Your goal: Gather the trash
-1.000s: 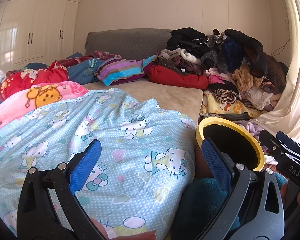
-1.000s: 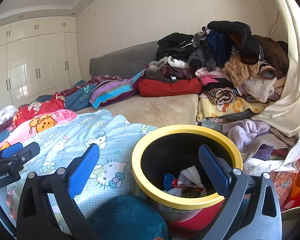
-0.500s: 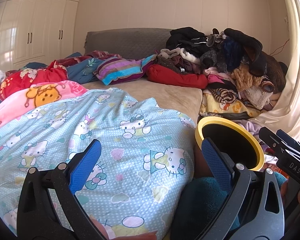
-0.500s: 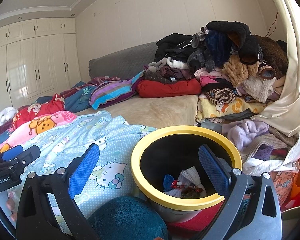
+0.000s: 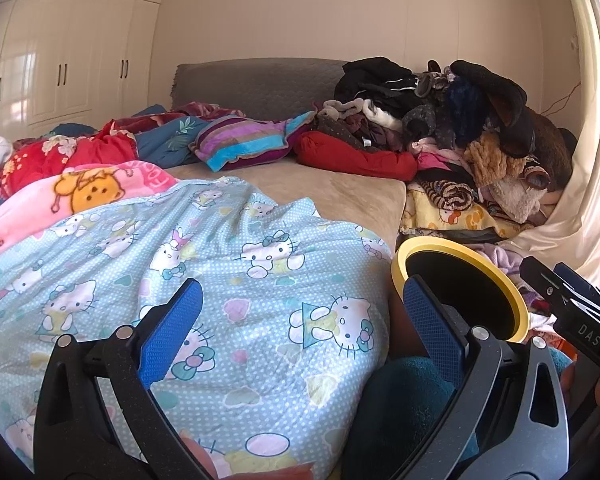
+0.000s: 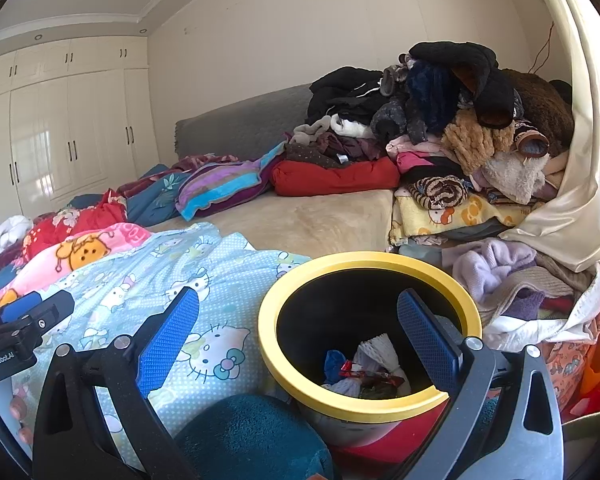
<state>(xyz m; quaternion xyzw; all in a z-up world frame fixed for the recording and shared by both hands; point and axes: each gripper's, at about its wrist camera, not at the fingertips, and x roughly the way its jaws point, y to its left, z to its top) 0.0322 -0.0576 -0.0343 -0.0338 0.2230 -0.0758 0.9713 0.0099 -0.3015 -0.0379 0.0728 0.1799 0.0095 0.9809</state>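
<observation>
A black trash bin with a yellow rim (image 6: 364, 264) stands beside the bed; in the left wrist view the bin (image 5: 512, 292) shows at the right. Inside it lie crumpled white paper (image 6: 380, 354), a blue scrap (image 6: 334, 362) and a red wrapper. My right gripper (image 6: 300, 316) hangs open just above the bin's near rim, nothing between its blue pads. My left gripper (image 5: 304, 320) is open over the light blue cartoon-cat blanket (image 5: 220, 264), empty. Each gripper's body shows at the edge of the other's view.
The bed holds a pink blanket (image 5: 80, 192), a striped pillow (image 5: 244, 142), a red cushion (image 5: 352, 156) and a tall pile of clothes (image 6: 452, 120) at the right. A teal fleece item (image 6: 256, 436) lies below the grippers. White wardrobes (image 6: 60, 140) stand at the left.
Both views have shifted very slightly; the bin and blankets stay where they were, and both grippers remain open and empty.
</observation>
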